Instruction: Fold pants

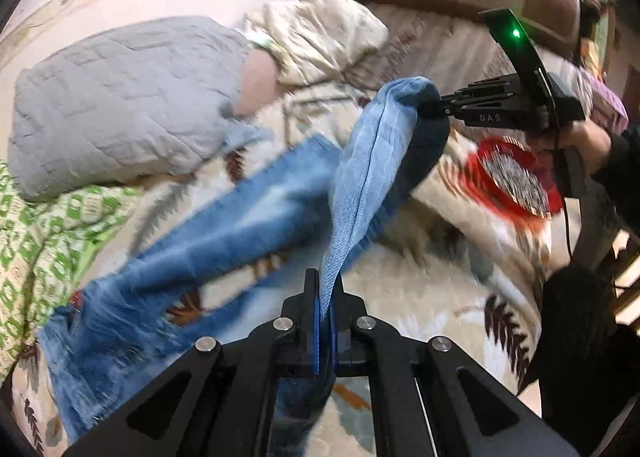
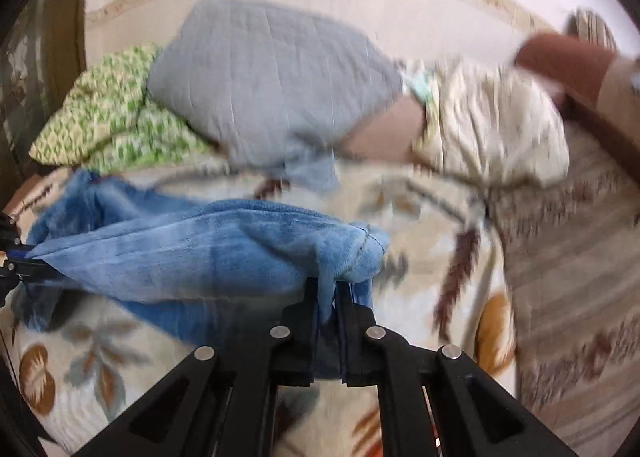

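Left wrist view: left gripper [image 1: 325, 289] clamping pants [image 1: 224, 233] edge, right gripper [image 1: 430, 107] clamping other end, denim hanging between above bed [image 1: 440, 269]. Fold step underway; next calls for carrying both held ends over onto lying legs.

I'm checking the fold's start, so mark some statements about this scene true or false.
1. Both hand-held grippers are clamped on the jeans. True: the left hand-held gripper and the right hand-held gripper each pinch denim.
2. The jeans lie flat and untouched on the bed. False: one end is lifted and stretched between the two grippers.
3. A grey quilted pillow lies beyond the jeans. True.
4. The bedspread under the jeans is plain white. False: it is cream with a leaf print.
5. The green-patterned cloth sits on top of the grey pillow. False: it lies beside it, partly underneath.
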